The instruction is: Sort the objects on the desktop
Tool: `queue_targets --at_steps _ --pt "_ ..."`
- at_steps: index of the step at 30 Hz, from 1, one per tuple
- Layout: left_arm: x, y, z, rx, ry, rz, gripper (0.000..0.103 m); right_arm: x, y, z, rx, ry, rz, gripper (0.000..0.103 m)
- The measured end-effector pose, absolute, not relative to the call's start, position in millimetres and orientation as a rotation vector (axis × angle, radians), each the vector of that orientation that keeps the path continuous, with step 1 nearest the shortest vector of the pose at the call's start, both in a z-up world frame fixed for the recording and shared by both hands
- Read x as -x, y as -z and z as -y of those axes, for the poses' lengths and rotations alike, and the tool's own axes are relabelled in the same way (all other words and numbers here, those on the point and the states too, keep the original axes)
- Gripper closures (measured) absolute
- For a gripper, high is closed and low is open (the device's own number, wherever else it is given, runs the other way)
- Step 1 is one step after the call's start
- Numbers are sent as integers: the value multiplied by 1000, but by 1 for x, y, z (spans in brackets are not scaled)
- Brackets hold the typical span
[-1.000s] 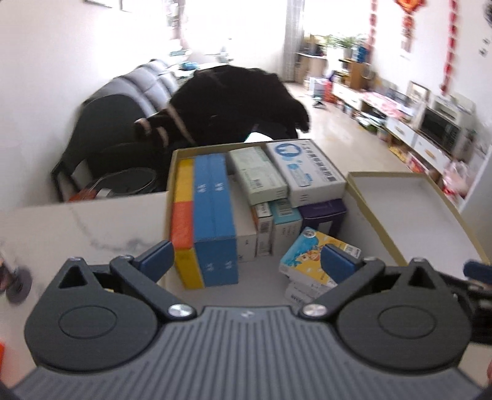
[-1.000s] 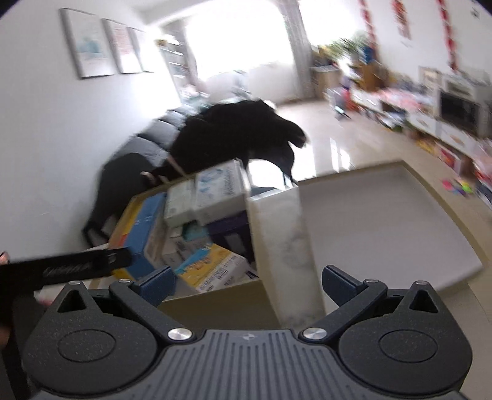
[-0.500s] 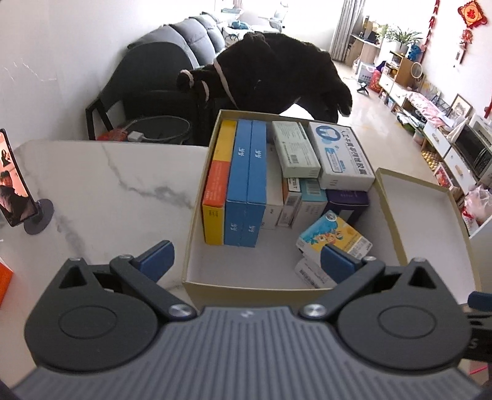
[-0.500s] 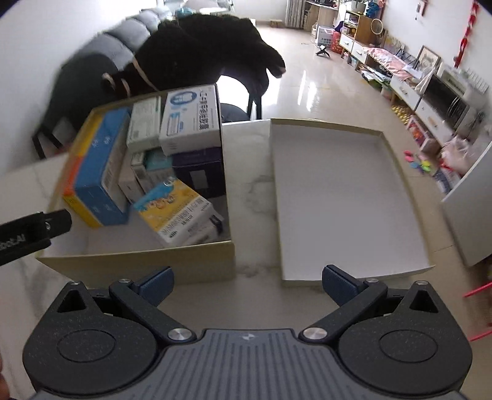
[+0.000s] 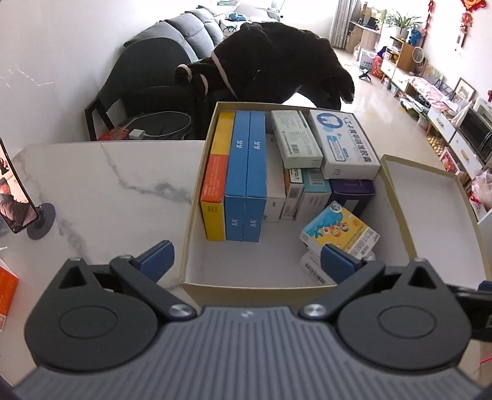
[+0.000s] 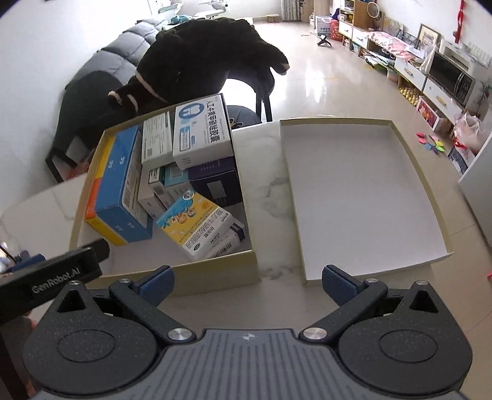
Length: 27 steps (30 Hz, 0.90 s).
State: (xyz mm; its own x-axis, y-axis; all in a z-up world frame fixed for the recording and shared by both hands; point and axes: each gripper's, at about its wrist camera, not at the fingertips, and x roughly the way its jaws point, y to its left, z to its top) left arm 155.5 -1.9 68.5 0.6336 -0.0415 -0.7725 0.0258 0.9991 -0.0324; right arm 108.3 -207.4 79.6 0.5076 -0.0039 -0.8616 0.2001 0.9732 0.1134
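Judging from both views, the lid [image 6: 363,197] is taken as the next thing handled: it lies flat on the bench [image 5: 107,184], just right of the packed box [image 5: 196,197], long axis running away, directly ahead of the right gripper [image 6: 247,284]. Both grippers' fingers are spread wide and empty; the left gripper [image 5: 246,260] faces the box.

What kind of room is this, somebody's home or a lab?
Most likely a home living room. A grey sofa stands by the wall, low cabinets carry a microwave oven, and red hanging decorations hang on the far wall. The work happens on a marble-look table.
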Motion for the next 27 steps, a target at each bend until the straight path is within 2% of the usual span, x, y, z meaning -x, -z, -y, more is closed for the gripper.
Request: queue_targets --at_steps 27 --pt "-155 -64 19 -20 85 -891 0 -93 -88 206 -244 119 -992 0"
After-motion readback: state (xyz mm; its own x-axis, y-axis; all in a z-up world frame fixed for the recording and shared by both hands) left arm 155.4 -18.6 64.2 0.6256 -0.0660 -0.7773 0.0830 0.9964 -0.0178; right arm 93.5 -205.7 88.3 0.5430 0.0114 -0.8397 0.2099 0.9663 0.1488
